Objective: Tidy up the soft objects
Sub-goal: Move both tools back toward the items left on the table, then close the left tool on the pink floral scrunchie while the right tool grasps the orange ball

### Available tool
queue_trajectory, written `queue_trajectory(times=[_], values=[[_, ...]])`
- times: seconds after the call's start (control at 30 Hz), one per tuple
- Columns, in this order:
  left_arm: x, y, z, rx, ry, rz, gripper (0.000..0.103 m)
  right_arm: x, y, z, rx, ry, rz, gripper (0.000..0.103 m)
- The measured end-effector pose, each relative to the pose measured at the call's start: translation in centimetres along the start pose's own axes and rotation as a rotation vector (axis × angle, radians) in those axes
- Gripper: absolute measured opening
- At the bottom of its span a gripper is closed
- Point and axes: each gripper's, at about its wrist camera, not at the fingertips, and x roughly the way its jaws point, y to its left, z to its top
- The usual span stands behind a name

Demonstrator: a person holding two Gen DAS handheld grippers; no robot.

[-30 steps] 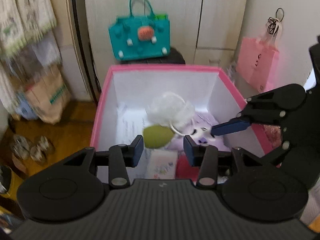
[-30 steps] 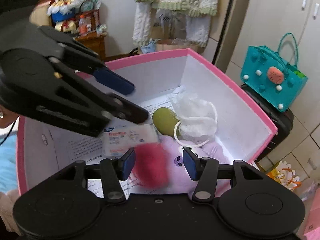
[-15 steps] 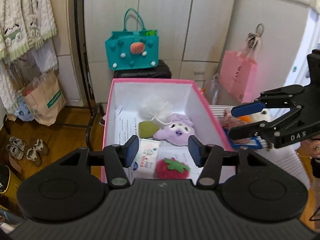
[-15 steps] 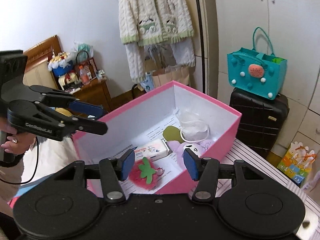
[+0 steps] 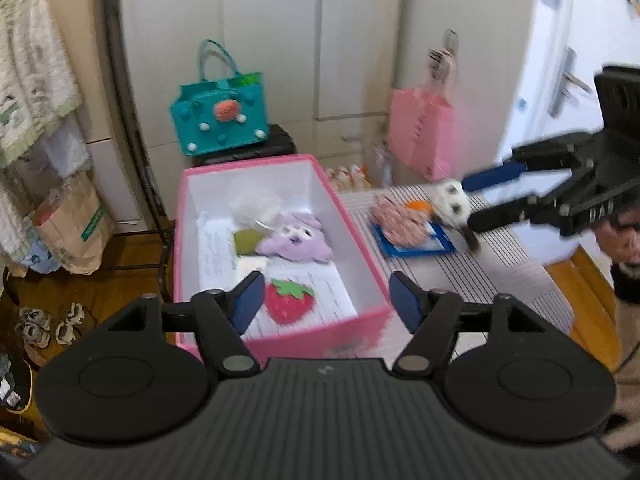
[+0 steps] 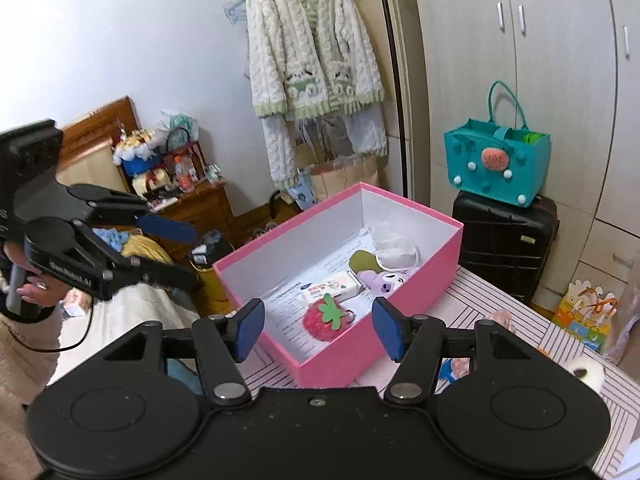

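Note:
A pink box [image 5: 360, 236] with white walls sits on a striped table. In it lie a red strawberry plush [image 5: 289, 301], a purple plush [image 5: 295, 237], a green pad [image 5: 246, 240], a white puff [image 5: 256, 206] and a tissue pack [image 6: 330, 289]. My left gripper [image 5: 327, 301] is open and empty, above the box's near end. My right gripper [image 6: 318, 328] is open and empty, back from the box [image 6: 448, 256]. In the left wrist view it [image 5: 470, 202] hangs over a white-and-black plush [image 5: 451, 202] on the table.
A pinkish soft item [image 5: 400, 224] lies on a blue mat [image 5: 416, 246] right of the box. A teal bag [image 5: 218, 120] stands on a black suitcase [image 6: 504, 240] behind. A pink bag [image 5: 420, 138] hangs at the back right. A cardigan [image 6: 312, 76] hangs on a rack.
Both grippers have pulled back and up from the box. The strawberry plush now lies inside it. My right gripper has swung right over the table, and both sets of jaws have opened wider.

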Motion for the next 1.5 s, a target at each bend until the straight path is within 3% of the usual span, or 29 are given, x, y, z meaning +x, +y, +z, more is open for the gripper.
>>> queue_trajectory(times=[0.13, 0.3, 0.73, 1.03, 1.17, 1.37, 1.5], values=[[0.1, -1.6, -0.6, 0.055, 0.044, -0.024, 0.071, -2.9, 0.2, -1.2, 0.016, -0.043, -0.02, 0.068], [0.6, -3.0, -1.8, 0.09, 0.084, -0.048, 0.074, -4.5, -0.3, -3.7, 0.065, -0.034, -0.051, 0.068], [4.5, -7.2, -3.6, 0.211, 0.184, -0.13, 0.081, -4.8, -3.4, -10.3, 0.203, 0.034, -0.085, 0.068], [8.5, -9.4, -3.9, 0.251, 0.246, -0.181, 0.081, -3.8, -6.5, -12.2, 0.253, 0.05, -0.111, 0.068], [10.3, -10.2, -3.7, 0.225, 0.217, -0.209, 0.081, -3.0, -7.8, -12.4, 0.258, 0.042, -0.143, 0.068], [12.6, -11.0, -2.8, 0.114, 0.121, -0.325, 0.081, -1.9, -9.9, -12.0, 0.249, 0.008, -0.168, 0.068], [14.1, -11.8, -1.9, 0.085, 0.033, -0.305, 0.081, -1.3, -11.0, -11.5, 0.225, -0.035, -0.207, 0.069]])
